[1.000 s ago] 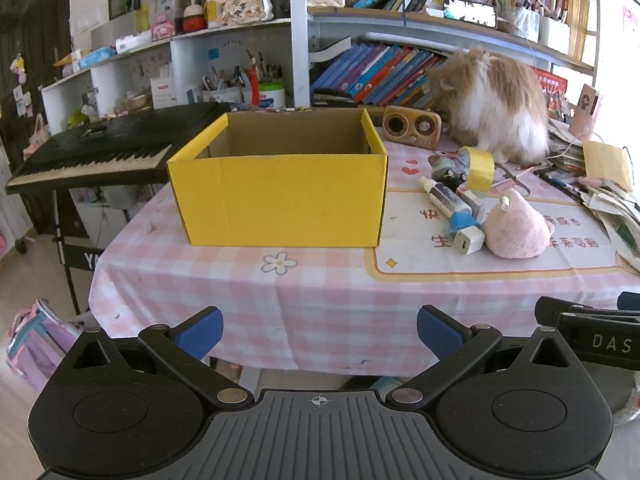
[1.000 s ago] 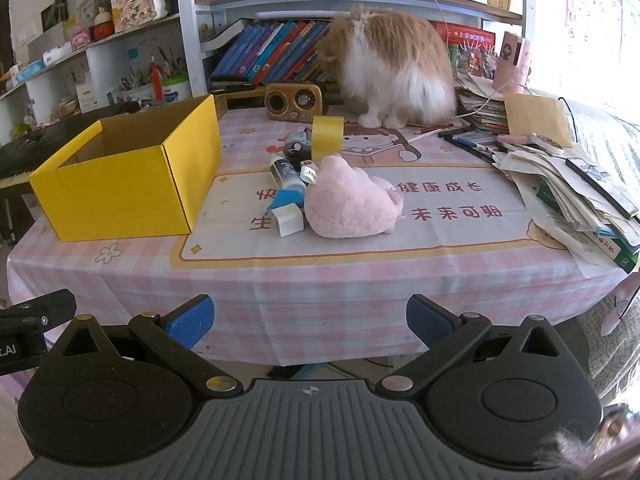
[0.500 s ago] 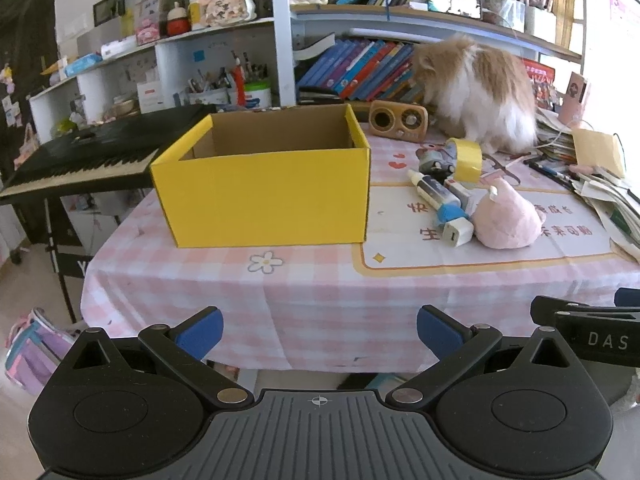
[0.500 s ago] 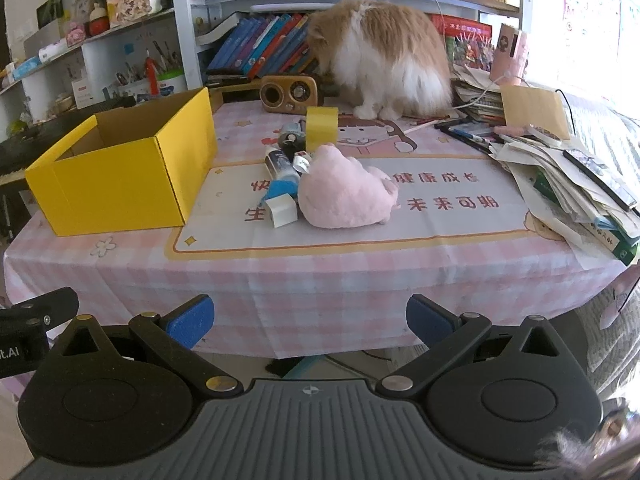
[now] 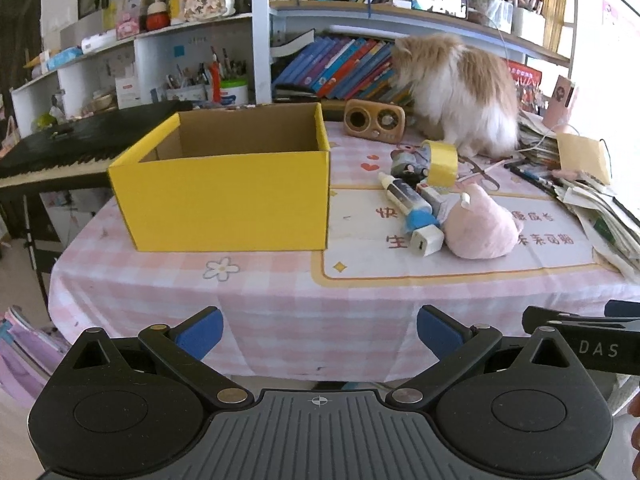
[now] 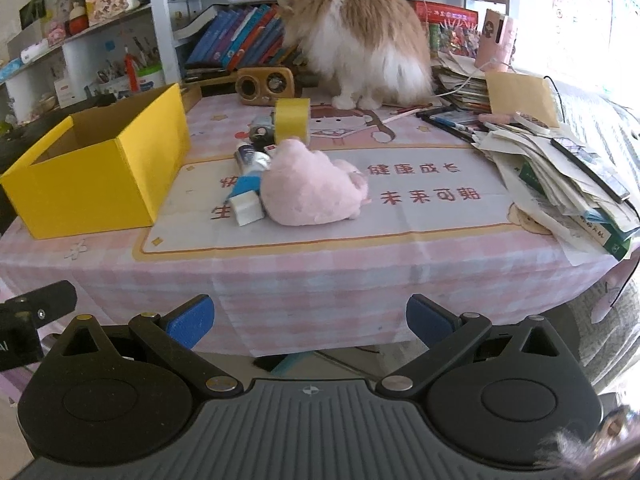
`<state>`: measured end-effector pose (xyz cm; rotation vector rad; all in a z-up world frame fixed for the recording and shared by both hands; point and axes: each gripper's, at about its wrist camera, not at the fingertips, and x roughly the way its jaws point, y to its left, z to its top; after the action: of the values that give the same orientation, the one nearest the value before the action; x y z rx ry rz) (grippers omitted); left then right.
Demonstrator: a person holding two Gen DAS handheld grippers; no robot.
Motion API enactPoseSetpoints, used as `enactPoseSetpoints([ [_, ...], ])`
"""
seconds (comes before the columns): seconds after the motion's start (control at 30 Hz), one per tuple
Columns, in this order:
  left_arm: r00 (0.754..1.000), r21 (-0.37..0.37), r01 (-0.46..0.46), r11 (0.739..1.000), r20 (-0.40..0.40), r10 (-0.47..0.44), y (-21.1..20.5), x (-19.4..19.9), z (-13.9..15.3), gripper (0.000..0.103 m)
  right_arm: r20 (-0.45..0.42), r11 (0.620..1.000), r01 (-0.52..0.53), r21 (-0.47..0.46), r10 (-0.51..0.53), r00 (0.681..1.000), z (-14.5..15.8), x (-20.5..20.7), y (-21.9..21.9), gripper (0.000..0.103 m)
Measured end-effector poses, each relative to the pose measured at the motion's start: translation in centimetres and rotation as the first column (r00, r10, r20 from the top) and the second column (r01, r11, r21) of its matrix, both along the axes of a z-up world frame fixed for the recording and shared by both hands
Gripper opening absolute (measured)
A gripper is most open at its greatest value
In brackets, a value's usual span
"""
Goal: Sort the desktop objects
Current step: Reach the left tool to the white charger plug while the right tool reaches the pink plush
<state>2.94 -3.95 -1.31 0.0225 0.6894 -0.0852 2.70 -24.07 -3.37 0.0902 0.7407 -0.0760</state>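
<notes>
An open yellow cardboard box (image 5: 224, 196) (image 6: 100, 168) stands on the pink checked tablecloth (image 5: 280, 304) at the left. To its right lie a pink plush toy (image 5: 478, 228) (image 6: 312, 192), a white charger block (image 5: 427, 242) (image 6: 247, 208), a glue tube (image 5: 404, 196), a yellow tape roll (image 5: 442, 162) (image 6: 293, 120) and a small toy car (image 5: 406, 162). My left gripper (image 5: 318, 332) is open and empty, in front of the table's near edge. My right gripper (image 6: 310, 320) is open and empty, in front of the table edge below the plush toy.
A fluffy orange-and-white cat (image 5: 460, 88) (image 6: 360, 40) stands at the table's back by a wooden speaker (image 5: 374, 122). Piled papers and pens (image 6: 560, 160) fill the right side. A keyboard piano (image 5: 72, 144) stands left of the table. Bookshelves (image 5: 340, 64) rise behind.
Both grippers have moved closer to the table and slightly up. The table things look larger and the right view looks down on the plush toy more. Both stay open.
</notes>
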Motion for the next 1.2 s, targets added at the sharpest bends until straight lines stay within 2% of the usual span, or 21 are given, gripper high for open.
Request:
enactPoseSetpoints([
  [0.33, 0.999, -0.006, 0.017, 1.000, -0.032, -0.017, -3.1, 2.1, -0.5, 0.103, -0.029, 1.000, -0.002, -0.008, 0.002, 1.000, -0.3, 2.0, -2.6, 0.103],
  [0.57, 0.998, -0.025, -0.023, 0.999, -0.054, 0.021, -4.9, 3.9, -0.9, 0.103, -0.041, 0.997, -0.075, 0.033, 0.076, 0.996, -0.5, 4.6, -4.6, 0.103],
  [0.63, 0.998, -0.045, -0.026, 0.999, -0.063, 0.023, -5.3, 4.4, -0.9, 0.103, -0.044, 0.996, -0.094, 0.009, 0.095, 0.995, -0.3, 5.4, -4.8, 0.103],
  [0.93, 0.986, -0.026, -0.151, 0.988, -0.082, 0.148, -6.7, 6.1, -1.5, 0.103, -0.031, 0.973, -0.230, 0.007, 0.230, 0.973, -0.4, 9.1, -5.8, 0.103],
  [1.2, 0.957, -0.012, -0.276, 0.961, -0.097, 0.274, -6.3, 6.5, -1.6, 0.103, -0.032, 0.932, -0.363, 0.000, 0.363, 0.931, -1.0, 13.0, -5.2, 0.102],
])
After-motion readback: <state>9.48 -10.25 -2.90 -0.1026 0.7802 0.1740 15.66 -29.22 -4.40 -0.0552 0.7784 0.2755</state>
